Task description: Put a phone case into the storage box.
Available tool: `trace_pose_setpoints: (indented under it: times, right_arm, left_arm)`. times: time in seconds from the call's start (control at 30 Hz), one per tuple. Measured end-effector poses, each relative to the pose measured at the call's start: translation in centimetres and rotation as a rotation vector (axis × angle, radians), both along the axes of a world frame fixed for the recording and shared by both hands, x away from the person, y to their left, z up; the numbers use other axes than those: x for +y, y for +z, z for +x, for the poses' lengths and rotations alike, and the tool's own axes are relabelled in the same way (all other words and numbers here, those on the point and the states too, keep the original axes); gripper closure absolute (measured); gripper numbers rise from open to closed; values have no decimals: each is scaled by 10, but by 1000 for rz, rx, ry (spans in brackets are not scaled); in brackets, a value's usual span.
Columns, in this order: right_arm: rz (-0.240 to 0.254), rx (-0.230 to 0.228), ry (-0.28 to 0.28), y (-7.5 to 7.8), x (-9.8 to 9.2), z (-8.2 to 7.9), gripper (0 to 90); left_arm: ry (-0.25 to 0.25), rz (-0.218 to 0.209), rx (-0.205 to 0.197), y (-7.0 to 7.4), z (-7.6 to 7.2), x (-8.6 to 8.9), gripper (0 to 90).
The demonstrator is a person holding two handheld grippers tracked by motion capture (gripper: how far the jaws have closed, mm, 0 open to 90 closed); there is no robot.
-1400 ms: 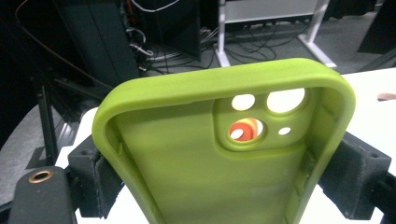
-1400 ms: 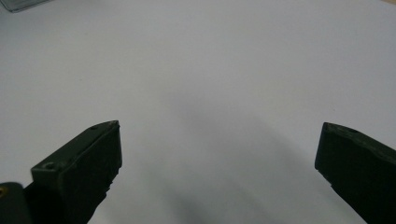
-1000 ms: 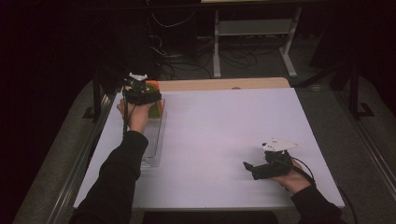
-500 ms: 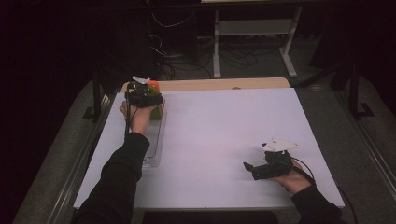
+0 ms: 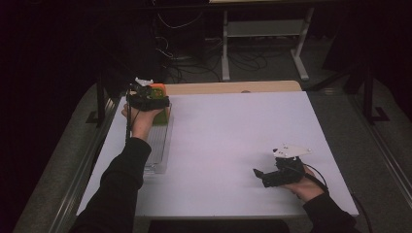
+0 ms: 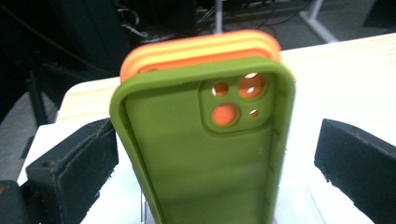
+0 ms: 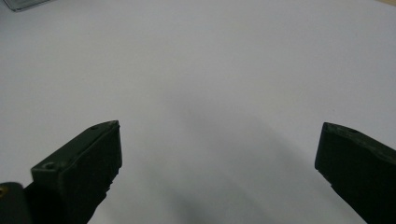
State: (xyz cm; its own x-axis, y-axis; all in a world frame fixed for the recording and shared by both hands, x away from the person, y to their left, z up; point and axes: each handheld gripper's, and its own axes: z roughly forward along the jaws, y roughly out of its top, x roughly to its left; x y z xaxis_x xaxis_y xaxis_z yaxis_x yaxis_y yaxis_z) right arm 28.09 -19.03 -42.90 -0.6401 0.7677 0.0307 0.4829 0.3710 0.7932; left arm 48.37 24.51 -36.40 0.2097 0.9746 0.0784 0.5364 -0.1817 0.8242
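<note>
**Let go of the green case cleanly and back straight out**

Your left gripper (image 6: 210,154) has just been opening its jaws, and they now stand wide on either side of the green phone case (image 6: 205,154). There is a visible gap at each pad, so the case sits between them but is not pressed. The case stands upright in the clear rack (image 5: 158,145), at the rack's far end, directly in front of the orange cases (image 6: 201,49) lined up behind it.

As I judge it, the step is the release. Draw the left gripper back along the line of the rack rather than sideways, so that neither pad clips the case's edge and tips it against the orange ones.

Your right gripper (image 7: 219,154) is also wide open and empty. It rests low over the white table (image 5: 233,141), well away from the rack, toward the near right corner.
</note>
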Motion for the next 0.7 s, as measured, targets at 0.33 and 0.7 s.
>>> trace_pose_setpoints:
  times: [0.33,0.7]
  right_arm:
    - [-1,-5,4,1,0,0,0]
    - [0,2,16,1,1,-1,0]
  left_arm:
    - [-160,-47,52,21,-27,6,0]
    - [-366,-105,50,24,-68,9,0]
